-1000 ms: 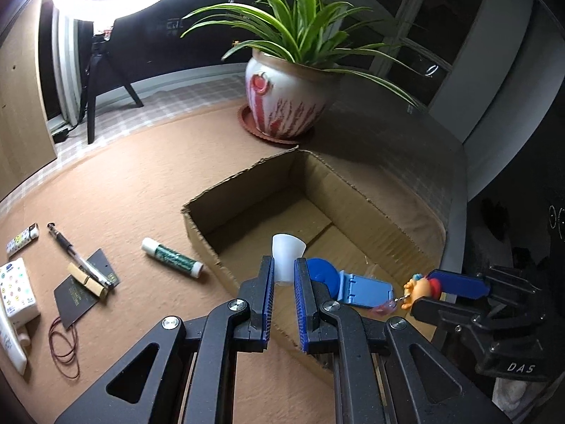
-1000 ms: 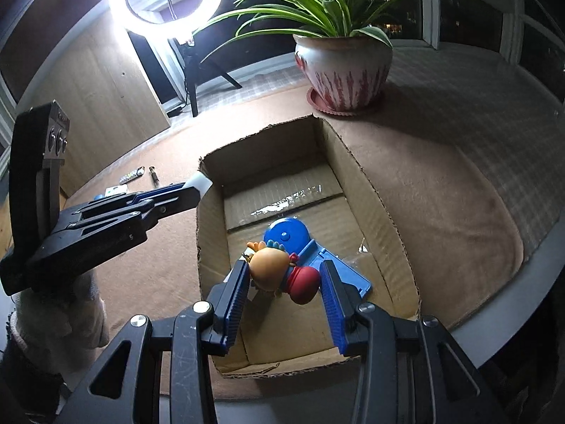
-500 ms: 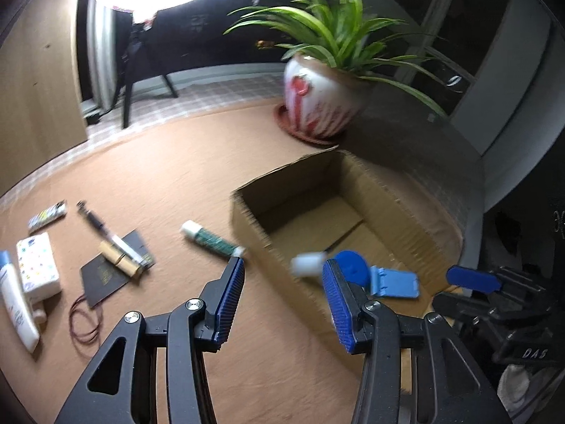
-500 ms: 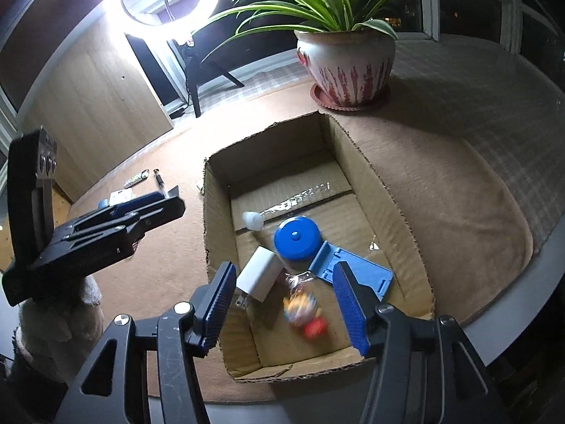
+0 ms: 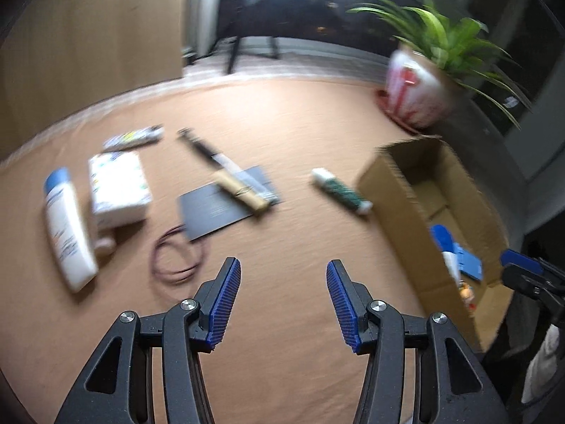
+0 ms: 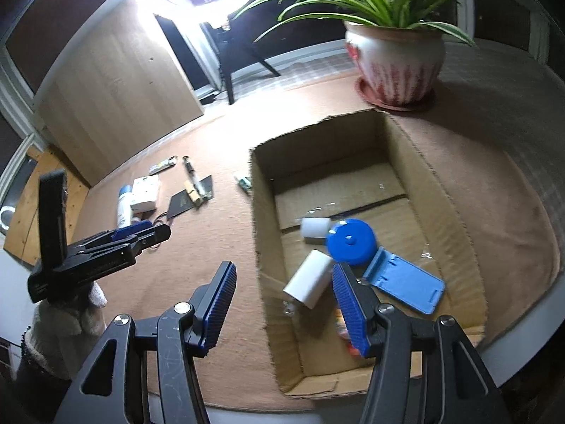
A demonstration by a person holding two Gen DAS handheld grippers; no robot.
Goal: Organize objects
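Left claw (image 5: 283, 300), jaws opening and empty, hangs over the table (image 5: 300, 134) near the loose bottle (image 5: 67, 226), pen (image 5: 219, 157) and tube (image 5: 340, 190); right claw (image 6: 282, 304), jaws apart and empty, sits above the cardboard box (image 6: 438, 190) at the right edge.

Glue stick (image 5: 340, 190) left of box (image 5: 399, 212)

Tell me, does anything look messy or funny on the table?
Yes, a little. A pen and a tan stick lie crooked across a black card, and a glue stick lies tilted beside the cardboard box. Inside it, the white cup has tipped onto its side. Nothing looks broken or spilled.
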